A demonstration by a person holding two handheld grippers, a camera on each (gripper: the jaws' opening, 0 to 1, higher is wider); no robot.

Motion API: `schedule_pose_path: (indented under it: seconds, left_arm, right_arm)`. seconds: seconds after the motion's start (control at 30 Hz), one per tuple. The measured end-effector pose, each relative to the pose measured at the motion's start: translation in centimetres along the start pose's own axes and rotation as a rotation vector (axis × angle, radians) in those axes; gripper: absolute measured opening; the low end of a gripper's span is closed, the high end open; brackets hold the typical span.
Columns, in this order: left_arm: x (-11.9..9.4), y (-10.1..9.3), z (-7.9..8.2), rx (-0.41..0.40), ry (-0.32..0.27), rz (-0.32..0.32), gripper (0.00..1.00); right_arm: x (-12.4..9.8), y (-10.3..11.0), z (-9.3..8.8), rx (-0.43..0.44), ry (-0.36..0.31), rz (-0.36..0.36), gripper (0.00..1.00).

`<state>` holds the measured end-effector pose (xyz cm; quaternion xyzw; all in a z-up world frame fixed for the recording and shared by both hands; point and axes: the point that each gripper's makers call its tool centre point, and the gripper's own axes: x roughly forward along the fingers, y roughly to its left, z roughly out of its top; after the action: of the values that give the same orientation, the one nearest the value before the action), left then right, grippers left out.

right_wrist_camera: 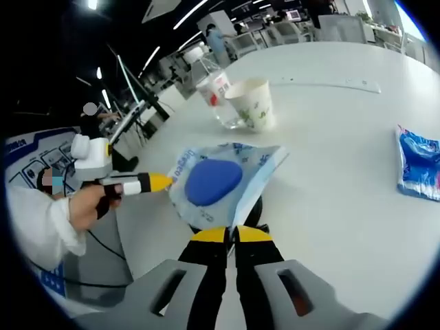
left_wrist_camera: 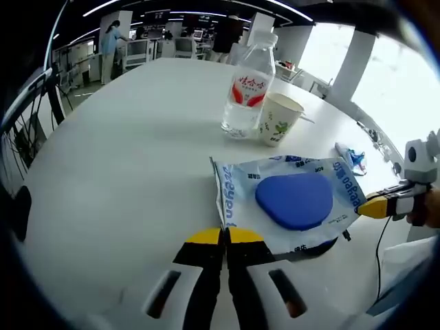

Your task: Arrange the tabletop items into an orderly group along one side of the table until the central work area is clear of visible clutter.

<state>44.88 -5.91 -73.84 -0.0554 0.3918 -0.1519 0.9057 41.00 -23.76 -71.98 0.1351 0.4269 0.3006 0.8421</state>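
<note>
A clear plastic packet [left_wrist_camera: 240, 185] with a blue oval pad inside hangs just above the white table [left_wrist_camera: 124, 158], stretched between both grippers. My left gripper [left_wrist_camera: 225, 237] is shut on its near edge, and its yellow tip [right_wrist_camera: 161, 182] meets the packet's [right_wrist_camera: 261, 165] left side in the right gripper view. My right gripper [right_wrist_camera: 232, 235] is shut on the opposite edge and comes in from the right [left_wrist_camera: 375, 206] in the left gripper view. A water bottle [left_wrist_camera: 247, 86] with a red label and a paper cup [left_wrist_camera: 278, 118] stand side by side beyond the packet.
A small blue wrapper [right_wrist_camera: 419, 161] lies flat near the table's edge, apart from the rest. A long white strip [right_wrist_camera: 330, 84] lies farther back. A person's hand [right_wrist_camera: 86, 206] with a white sleeve holds the left gripper. Desks and people fill the room behind.
</note>
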Motion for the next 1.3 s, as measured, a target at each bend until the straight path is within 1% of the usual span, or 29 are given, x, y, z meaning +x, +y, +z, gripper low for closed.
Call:
schedule_pose_path:
  seconds: [0.03, 0.1, 0.2, 0.33, 0.4, 0.43, 0.5, 0.6, 0.7, 0.77, 0.9, 0.93, 0.97, 1.0, 1.03, 1.1, 1.2, 1.3]
  left_arm:
    - [0.0, -0.1, 0.5, 0.006, -0.026, -0.005, 0.0]
    - [-0.2, -0.5, 1.0, 0.011, -0.041, -0.011, 0.0]
    - [-0.6, -2.2, 2.4, 0.05, -0.067, -0.027, 0.0]
    - [-0.4, -3.7, 3.4, 0.058, -0.094, -0.049, 0.0]
    - [-0.3, -4.5, 3.7, 0.055, -0.104, -0.064, 0.0]
    - [-0.3, -5.2, 3.8, 0.064, -0.109, -0.076, 0.0]
    - [-0.1, -6.3, 4.0, 0.096, -0.113, -0.092, 0.0]
    - [0.1, -7.1, 4.5, 0.12, -0.123, -0.104, 0.0]
    - [0.6, -8.6, 5.3, 0.211, -0.13, -0.108, 0.0]
    - [0.9, -9.4, 5.7, 0.216, -0.133, -0.114, 0.0]
    - [1.3, -10.6, 6.3, 0.244, -0.146, -0.125, 0.0]
    - [1.4, -11.1, 6.6, 0.259, -0.15, -0.131, 0.0]
    - [1.5, -11.6, 6.9, 0.303, -0.152, -0.133, 0.0]
    - [1.5, -11.7, 7.0, 0.319, -0.153, -0.134, 0.0]
    - [1.7, -12.2, 7.3, 0.351, -0.157, -0.136, 0.0]
    - [2.0, -12.7, 7.8, 0.378, -0.16, -0.134, 0.0]
    - [3.1, -13.4, 8.7, 0.446, -0.139, -0.121, 0.0]
    - [4.1, -14.1, 9.5, 0.485, -0.133, -0.126, 0.0]
  right_arm:
    - [-0.3, -0.2, 0.3, 0.013, -0.014, 0.0, 0.0]
    - [-0.9, -0.5, 0.6, 0.026, -0.037, -0.003, 0.0]
    - [-1.6, -1.2, 0.8, 0.05, -0.055, -0.012, 0.0]
    - [-2.6, -2.5, 1.3, 0.101, -0.091, -0.031, 0.0]
    - [-3.1, -3.0, 1.4, 0.09, -0.099, -0.043, 0.0]
    - [-3.6, -3.4, 1.5, 0.08, -0.105, -0.055, 0.0]
    - [-4.3, -4.1, 1.7, 0.088, -0.12, -0.071, 0.0]
    - [-5.1, -5.0, 1.8, 0.069, -0.133, -0.1, 0.0]
    - [-5.7, -6.0, 1.9, 0.06, -0.143, -0.131, 0.0]
    - [-6.0, -6.6, 1.9, 0.047, -0.144, -0.152, 0.0]
    - [-6.7, -7.7, 2.1, 0.017, -0.151, -0.19, 0.0]
    - [-6.9, -8.1, 2.2, 0.014, -0.154, -0.201, 0.0]
    - [-7.0, -8.3, 2.3, 0.012, -0.156, -0.208, 0.0]
    - [-7.2, -8.8, 2.4, 0.009, -0.159, -0.218, 0.0]
    - [-7.3, -9.1, 2.5, 0.01, -0.163, -0.225, 0.0]
    - [-7.5, -9.8, 2.8, 0.029, -0.172, -0.235, 0.0]
    - [-7.5, -10.6, 3.2, 0.031, -0.177, -0.246, 0.0]
    - [-7.4, -11.7, 3.8, 0.024, -0.179, -0.267, 0.0]
